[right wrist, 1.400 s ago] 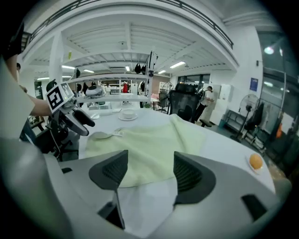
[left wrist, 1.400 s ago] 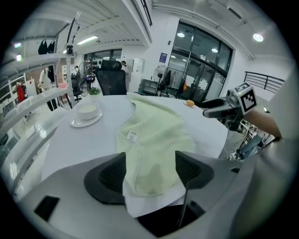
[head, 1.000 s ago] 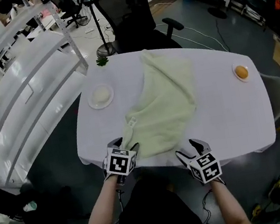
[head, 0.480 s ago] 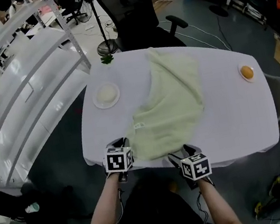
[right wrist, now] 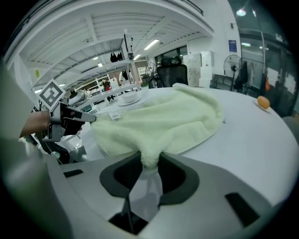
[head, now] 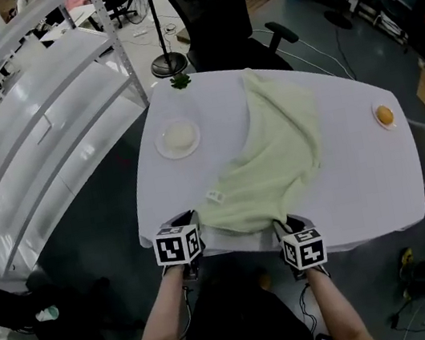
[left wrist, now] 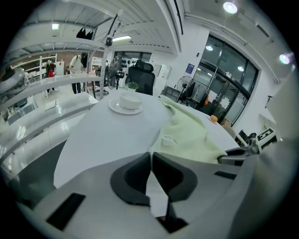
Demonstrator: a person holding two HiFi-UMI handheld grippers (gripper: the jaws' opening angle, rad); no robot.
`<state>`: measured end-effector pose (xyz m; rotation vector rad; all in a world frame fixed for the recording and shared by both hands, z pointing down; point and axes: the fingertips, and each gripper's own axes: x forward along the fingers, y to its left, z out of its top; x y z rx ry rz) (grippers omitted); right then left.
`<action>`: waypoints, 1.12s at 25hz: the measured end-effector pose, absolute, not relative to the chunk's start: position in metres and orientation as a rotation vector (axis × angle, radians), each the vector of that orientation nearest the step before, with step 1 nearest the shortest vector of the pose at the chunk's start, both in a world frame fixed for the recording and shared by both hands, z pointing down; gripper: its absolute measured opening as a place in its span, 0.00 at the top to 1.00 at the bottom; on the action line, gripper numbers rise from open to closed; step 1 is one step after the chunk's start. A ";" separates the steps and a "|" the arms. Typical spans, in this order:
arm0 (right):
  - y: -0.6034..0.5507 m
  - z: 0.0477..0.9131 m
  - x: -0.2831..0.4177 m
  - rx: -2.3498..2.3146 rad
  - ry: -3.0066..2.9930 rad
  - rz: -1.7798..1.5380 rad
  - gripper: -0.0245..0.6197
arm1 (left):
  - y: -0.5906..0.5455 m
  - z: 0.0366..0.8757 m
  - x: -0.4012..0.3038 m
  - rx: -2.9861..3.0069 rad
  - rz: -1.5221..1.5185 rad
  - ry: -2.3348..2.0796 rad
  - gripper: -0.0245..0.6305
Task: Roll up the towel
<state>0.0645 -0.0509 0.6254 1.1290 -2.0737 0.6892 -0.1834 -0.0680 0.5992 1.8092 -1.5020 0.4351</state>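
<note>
Towel edge pinched in right hand-held gripper (jaws just closing)

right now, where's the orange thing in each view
Head view: orange near the right edge of the table.
Left gripper view: orange right of centre, beyond the towel.
Right gripper view: orange at far right.
Shared landmark: the pale green towel, left of it in every view.

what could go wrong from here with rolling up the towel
1. The left gripper is shut with no towel between its jaws. Only the right gripper, whose jaws have just been closing on the near edge, holds it, so the roll may start skewed.
2. The towel lies rumpled and diagonal, so it may roll unevenly.
</note>
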 end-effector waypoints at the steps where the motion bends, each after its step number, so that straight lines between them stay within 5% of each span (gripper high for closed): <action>1: -0.050 0.619 0.066 1.128 -2.080 0.677 0.79 | -0.067 0.596 -0.183 1.817 0.416 -1.490 0.91; 13: -0.012 0.566 0.102 1.103 -2.014 0.580 0.81 | -0.020 0.569 -0.153 1.859 0.252 -1.281 0.91; 24: 0.038 0.629 0.129 1.171 -1.891 0.737 0.80 | 0.048 0.611 -0.124 1.754 0.287 -1.121 0.92; 28: 0.045 0.644 0.131 1.275 -1.934 0.873 0.68 | 0.047 0.608 -0.132 1.730 0.264 -1.137 0.92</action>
